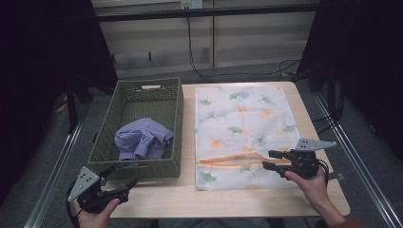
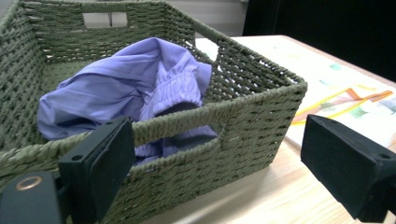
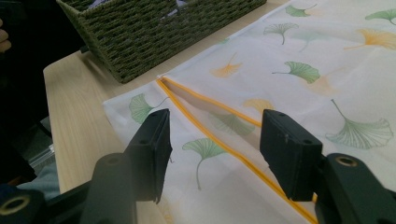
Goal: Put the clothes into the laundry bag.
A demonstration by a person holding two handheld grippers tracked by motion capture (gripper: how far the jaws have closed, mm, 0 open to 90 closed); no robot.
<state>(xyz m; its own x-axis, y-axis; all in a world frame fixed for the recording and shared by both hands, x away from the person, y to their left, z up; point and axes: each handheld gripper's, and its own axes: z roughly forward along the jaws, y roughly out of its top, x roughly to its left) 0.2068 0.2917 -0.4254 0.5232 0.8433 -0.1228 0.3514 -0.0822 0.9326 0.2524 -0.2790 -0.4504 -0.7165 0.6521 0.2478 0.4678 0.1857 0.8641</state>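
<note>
Crumpled lilac garment is seen lying in the green woven basket, untouched. Left gripper is parked before the basket, jaws spread, empty. Right gripper is held spread-jawed over the orange-zipped, ginkgo-print white mesh bag, probably to hold its opening.

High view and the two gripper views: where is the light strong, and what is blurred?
High view: glare washes out the far end of the leaf-print bag; surroundings are dark. Left gripper view: basket and purple garment sharp, near jaws soft. Right gripper view: even light, near jaws slightly blurred.
</note>
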